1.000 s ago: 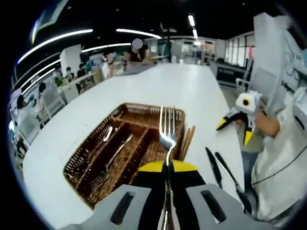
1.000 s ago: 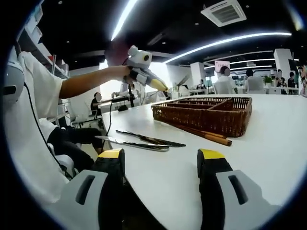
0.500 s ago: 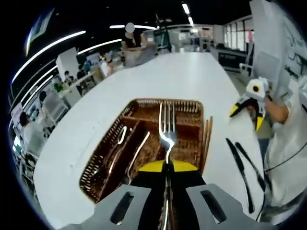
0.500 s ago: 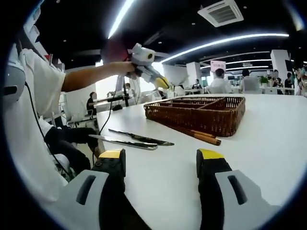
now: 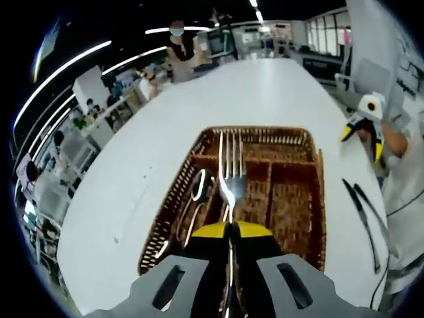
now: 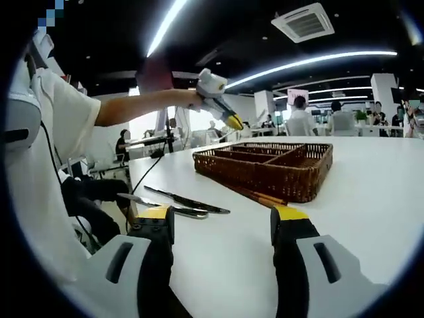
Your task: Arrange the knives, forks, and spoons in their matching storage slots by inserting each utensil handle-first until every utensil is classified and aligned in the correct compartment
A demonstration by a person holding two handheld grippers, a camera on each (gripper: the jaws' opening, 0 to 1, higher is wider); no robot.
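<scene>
My left gripper is shut on a silver fork, tines pointing away, above a brown wicker cutlery basket with long compartments. Spoons lie in its left compartments. Two dark knives rest on the white table to the right of the basket. My right gripper hovers low over the table, open, nothing between its fingers. From the right gripper view the basket stands ahead, the knives lie left of it, and the left gripper is raised over the basket's far-left side.
Brown chopsticks lie on the table against the basket's near side. The person's arm and white sleeve fill the left of the right gripper view. The right gripper shows at the table's right edge. People and tables stand farther back.
The left gripper has carried the fork forward and over the basket, now looking more steeply down into it. The right gripper stays open, almost in place.
</scene>
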